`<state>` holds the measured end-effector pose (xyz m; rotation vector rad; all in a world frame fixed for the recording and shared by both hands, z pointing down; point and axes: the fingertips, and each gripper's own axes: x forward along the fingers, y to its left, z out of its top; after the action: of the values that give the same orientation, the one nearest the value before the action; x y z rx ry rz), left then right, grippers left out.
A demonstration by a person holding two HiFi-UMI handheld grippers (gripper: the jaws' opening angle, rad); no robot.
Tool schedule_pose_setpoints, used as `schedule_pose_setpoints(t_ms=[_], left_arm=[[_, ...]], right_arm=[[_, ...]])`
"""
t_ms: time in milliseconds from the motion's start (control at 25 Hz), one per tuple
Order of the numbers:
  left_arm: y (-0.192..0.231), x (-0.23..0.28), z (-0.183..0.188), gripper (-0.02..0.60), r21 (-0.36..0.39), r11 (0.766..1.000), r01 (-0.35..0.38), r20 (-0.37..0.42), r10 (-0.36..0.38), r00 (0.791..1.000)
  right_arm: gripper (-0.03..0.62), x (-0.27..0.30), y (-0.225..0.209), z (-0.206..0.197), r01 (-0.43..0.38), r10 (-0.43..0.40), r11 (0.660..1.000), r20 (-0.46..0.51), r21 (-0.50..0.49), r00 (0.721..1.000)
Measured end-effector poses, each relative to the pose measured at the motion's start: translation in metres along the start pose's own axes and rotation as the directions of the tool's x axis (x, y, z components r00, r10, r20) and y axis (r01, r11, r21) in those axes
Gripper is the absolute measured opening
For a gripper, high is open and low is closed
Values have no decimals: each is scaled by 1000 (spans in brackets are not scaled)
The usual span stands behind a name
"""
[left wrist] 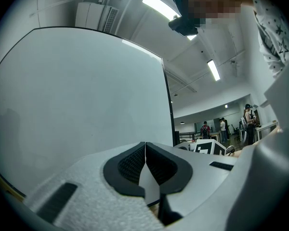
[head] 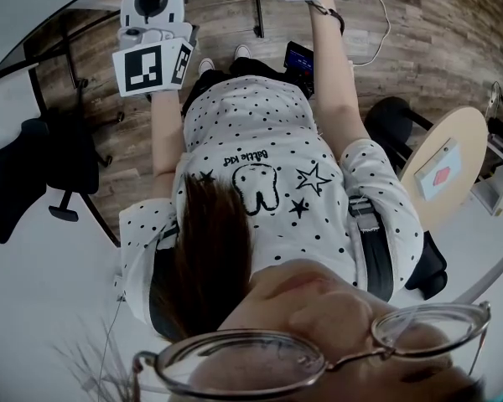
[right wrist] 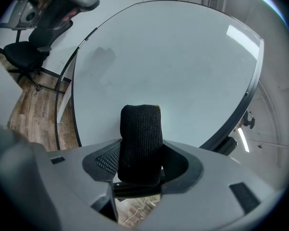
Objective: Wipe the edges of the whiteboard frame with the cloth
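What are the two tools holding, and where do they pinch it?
The right tool pinches the black cloth by its lower end. The left tool is shut, holding nothing.

Head view steeply down on person (head: pixel 260 182); left gripper view, right gripper view both close on whiteboard (left wrist: pixel 82 105)

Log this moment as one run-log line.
left gripper: shut, empty | right gripper: shut on black cloth | whiteboard: ahead of both

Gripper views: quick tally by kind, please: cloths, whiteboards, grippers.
cloth: 1, black
whiteboard: 1
grippers: 2, left gripper shut with nothing in it, right gripper shut on the cloth
total: 4
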<state>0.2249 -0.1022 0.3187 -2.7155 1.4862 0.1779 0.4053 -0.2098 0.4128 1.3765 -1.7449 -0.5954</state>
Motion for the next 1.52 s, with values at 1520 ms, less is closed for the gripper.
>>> schedule_pose_setpoints(t_ms=[1520], left_arm=[[3, -7, -3, 20, 3, 1000, -26, -11, 26, 1000]], right_arm=[[238, 26, 112, -87, -238, 242, 970, -203, 42, 949]])
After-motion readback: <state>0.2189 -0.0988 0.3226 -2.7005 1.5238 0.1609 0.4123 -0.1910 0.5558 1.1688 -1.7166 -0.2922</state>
